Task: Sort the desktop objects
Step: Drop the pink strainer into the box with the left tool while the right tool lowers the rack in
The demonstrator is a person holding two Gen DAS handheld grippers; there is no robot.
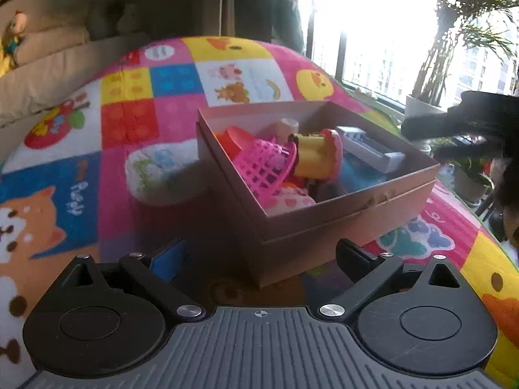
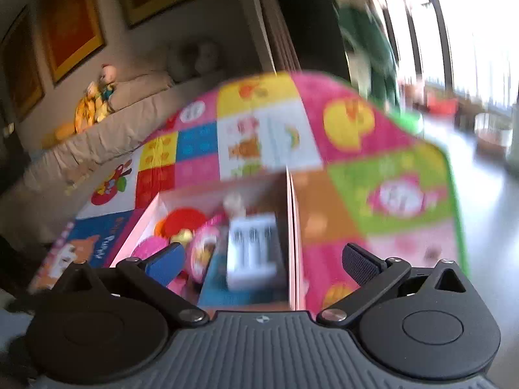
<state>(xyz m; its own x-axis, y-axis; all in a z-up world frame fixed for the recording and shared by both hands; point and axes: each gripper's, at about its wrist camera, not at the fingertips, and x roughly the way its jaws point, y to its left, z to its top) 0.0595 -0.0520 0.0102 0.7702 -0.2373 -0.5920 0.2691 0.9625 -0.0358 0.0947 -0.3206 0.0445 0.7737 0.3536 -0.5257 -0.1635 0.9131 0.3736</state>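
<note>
Mat (image 1: 129, 110), patchwork: bare apart from box, except white pouch-like item (image 1: 162, 175) just beside box's left wall, prob. unsorted. Box (image 1: 324, 214): holds toys, incl. pink basket (image 1: 264, 165), yellow toy (image 1: 313, 155), white case (image 1: 369, 149); sorting looks nearly done. Left gripper (image 1: 262, 256): jaws wide apart, empty, near box corner. Right gripper (image 2: 269, 259): wide apart, empty, above box; view blurred. Free room left of box.

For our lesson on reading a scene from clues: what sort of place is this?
Probably a home living room. A beige fabric sofa stands behind the colourful patchwork cartoon play mat, framed pictures hang above it, and an open pink cardboard box holds toys.
</note>
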